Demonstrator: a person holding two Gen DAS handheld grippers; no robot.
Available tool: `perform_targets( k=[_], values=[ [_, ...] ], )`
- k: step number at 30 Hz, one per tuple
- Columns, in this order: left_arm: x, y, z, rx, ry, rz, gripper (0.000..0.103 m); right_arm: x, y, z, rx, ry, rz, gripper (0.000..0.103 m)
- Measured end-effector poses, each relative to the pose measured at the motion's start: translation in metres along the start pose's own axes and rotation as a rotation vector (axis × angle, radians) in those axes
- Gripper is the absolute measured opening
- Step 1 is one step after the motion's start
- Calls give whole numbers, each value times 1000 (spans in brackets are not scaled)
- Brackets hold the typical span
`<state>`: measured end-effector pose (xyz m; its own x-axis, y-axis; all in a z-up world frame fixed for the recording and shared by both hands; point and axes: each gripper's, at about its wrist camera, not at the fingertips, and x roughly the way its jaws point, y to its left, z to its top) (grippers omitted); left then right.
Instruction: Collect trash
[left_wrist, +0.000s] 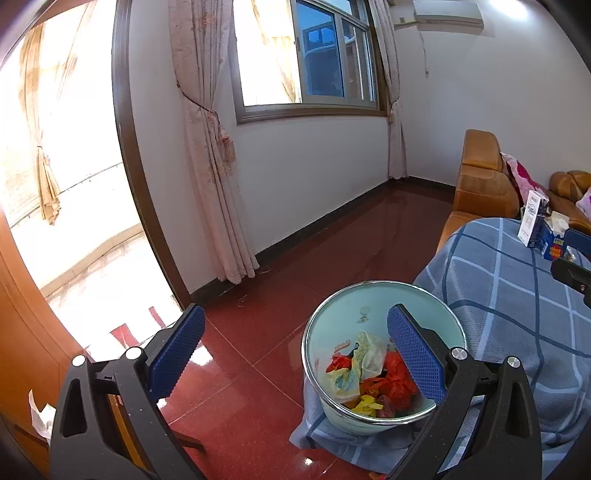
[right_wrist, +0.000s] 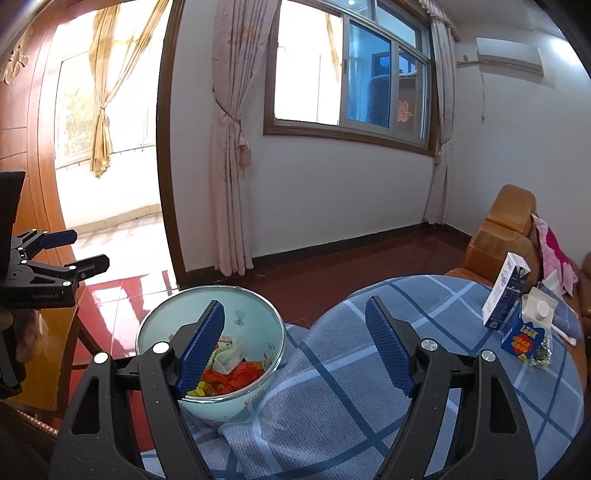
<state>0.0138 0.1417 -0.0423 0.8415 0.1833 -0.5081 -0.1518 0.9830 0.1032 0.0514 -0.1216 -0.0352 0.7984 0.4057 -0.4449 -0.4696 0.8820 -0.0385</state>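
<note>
A pale green enamel basin (left_wrist: 332, 317) (right_wrist: 258, 306) sits at the edge of the blue checked tablecloth (left_wrist: 517, 295) (right_wrist: 332, 387). It holds crumpled trash (left_wrist: 369, 373) (right_wrist: 236, 365): red, yellow and whitish wrappers. My left gripper (left_wrist: 295, 354) is open and empty, above the basin's left side; it also shows in the right wrist view (right_wrist: 83, 251). My right gripper (right_wrist: 295, 350) is open and empty, over the basin's right rim and the cloth. Two cartons stand on the table: a white-blue one (right_wrist: 506, 295) (left_wrist: 532, 218) and a blue one (right_wrist: 524, 332) (left_wrist: 552, 243).
A small clear packet (right_wrist: 541, 350) lies by the blue carton. An orange leather sofa (left_wrist: 480, 177) (right_wrist: 506, 229) with pink fabric stands behind the table. Red tiled floor (left_wrist: 258, 314), curtains (left_wrist: 210, 147), and a wooden door (right_wrist: 33, 147) lie to the left.
</note>
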Motion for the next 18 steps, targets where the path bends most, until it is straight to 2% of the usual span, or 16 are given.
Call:
perform_targets(
  k=[18],
  values=[
    [0,-1,-1,9,-2,20,97,-1,-2,-2,15,-5,6,78]
  ],
)
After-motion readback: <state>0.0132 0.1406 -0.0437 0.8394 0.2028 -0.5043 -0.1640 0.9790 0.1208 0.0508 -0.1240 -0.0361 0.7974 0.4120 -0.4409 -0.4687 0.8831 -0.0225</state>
